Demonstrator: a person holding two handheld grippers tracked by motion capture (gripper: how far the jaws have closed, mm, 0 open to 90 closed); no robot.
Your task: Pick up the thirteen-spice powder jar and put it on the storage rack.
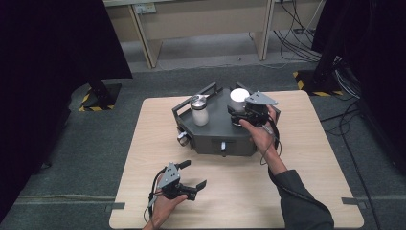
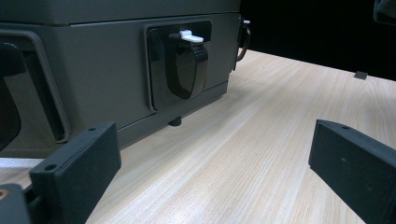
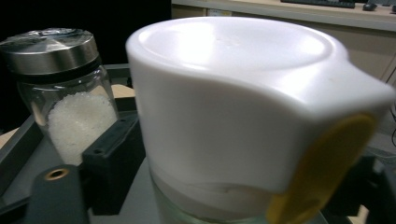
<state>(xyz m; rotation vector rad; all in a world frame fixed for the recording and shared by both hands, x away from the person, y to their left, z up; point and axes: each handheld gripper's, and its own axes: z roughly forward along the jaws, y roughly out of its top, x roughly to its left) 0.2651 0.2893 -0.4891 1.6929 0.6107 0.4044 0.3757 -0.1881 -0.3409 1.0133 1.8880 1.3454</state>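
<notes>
A dark grey box-shaped tray [image 1: 225,136] stands in the middle of the wooden table [image 1: 306,182]. On it stand a glass jar with a metal lid [image 1: 199,111] [image 3: 70,102], holding white grains, and a jar with a white cap [image 1: 239,96] [image 3: 233,93] that has a yellow tab [image 3: 322,168]. My right gripper [image 1: 238,115] [image 3: 243,186] reaches in level from the tray's right, its jaws on either side of the white-capped jar just under the cap, with a slight gap at the left jaw. My left gripper [image 1: 195,173] [image 2: 212,144] rests low near the table's front edge, open and empty.
The tray's front wall [image 2: 93,70] carries a black latch with a white tab [image 2: 187,65] and a metal knob [image 1: 182,138] at its left corner. Raised rails [image 1: 203,91] edge the tray's back. Bare tabletop lies between the left gripper and the tray. Cables [image 1: 297,43] lie on the floor beyond.
</notes>
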